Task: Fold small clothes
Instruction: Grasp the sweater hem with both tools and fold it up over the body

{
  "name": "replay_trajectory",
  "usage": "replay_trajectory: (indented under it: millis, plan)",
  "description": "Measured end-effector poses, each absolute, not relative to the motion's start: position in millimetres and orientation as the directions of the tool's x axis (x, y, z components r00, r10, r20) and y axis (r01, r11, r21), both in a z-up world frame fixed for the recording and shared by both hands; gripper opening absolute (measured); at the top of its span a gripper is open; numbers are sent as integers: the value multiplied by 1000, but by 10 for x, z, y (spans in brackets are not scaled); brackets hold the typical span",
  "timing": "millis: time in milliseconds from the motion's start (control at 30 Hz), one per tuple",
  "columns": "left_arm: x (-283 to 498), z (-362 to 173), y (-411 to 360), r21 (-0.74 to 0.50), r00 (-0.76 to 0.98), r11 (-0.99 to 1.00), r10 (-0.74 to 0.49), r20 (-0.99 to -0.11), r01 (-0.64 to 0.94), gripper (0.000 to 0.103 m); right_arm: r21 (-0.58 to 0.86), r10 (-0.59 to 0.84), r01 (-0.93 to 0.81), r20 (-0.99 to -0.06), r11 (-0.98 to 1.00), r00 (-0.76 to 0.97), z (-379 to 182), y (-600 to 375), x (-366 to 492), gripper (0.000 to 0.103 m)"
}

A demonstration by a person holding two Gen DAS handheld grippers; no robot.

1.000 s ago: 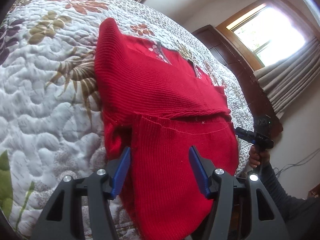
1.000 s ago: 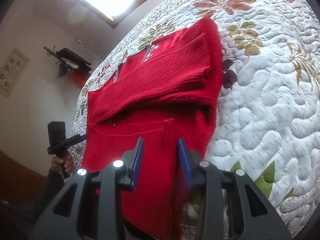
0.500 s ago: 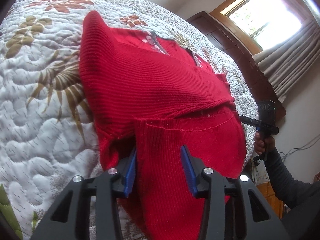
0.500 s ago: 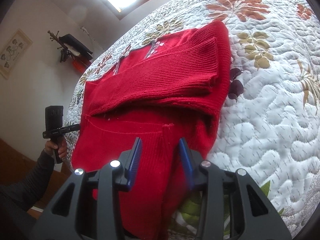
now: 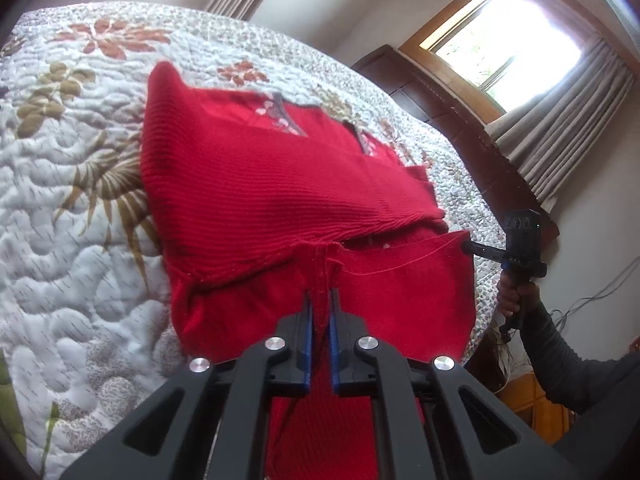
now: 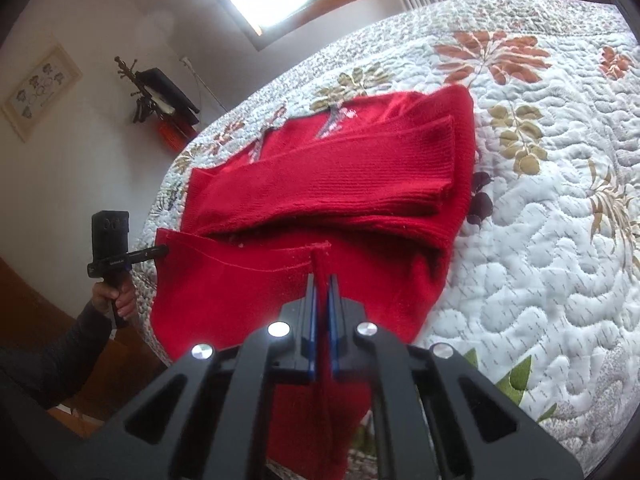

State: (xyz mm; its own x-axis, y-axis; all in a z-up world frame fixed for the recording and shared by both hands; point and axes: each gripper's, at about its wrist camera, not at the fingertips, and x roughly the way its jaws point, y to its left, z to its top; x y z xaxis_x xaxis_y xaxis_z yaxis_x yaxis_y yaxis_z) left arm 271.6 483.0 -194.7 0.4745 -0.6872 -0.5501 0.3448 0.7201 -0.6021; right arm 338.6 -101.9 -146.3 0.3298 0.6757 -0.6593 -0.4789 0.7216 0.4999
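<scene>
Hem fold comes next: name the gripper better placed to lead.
Neither clearly: left gripper and right gripper are each shut on the sweater hem, towards opposite ends, so probably lift together.

One red knitted sweater [image 5: 280, 184] on the floral quilted bedspread [image 5: 60, 200], two black grippers with blue fingers [image 5: 320, 300] [image 6: 322, 284] clamped on its hem, one window [image 5: 508, 36].

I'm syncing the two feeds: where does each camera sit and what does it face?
Left wrist: on the left hand-held gripper, facing the red sweater on the quilt; the right hand shows.
Right wrist: on the right hand-held gripper, facing the same sweater; the left hand shows.
Shared: sweater hem, quilt.
</scene>
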Motion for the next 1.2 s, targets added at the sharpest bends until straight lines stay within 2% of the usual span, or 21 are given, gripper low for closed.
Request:
replay_trajectory:
  millis: [233, 467, 633, 833, 1000, 1200]
  plan:
    - [2589, -1411, 4917, -599, 535, 684, -717, -447, 416, 6, 468, 705, -543, -585, 697, 402, -845, -1003, 3231, 3]
    - [2930, -994, 5056, -582, 593, 702, -690, -414, 410, 5, 450, 684, -523, -561, 724, 465, -478, -934, 3658, 3]
    - [3506, -992, 5106, -594, 595, 719, -668, -447, 361, 5, 480, 657, -451, -588, 752, 471, -545, -867, 4258, 3]
    - [4123, -1315, 5092, -598, 552, 752, -634, -541, 278, 5, 490, 599, -343, -661, 801, 452, -931, -851, 4796, 3]
    - [4353, -1531, 5068, -602, 534, 764, -617, -578, 231, 5, 485, 568, -296, -697, 823, 437, -1180, -857, 5014, 3]
    - [4510, -1512, 5080, -591, 529, 776, -603, -597, 219, 5, 481, 568, -301, -692, 823, 446, -1131, -810, 5153, 3]
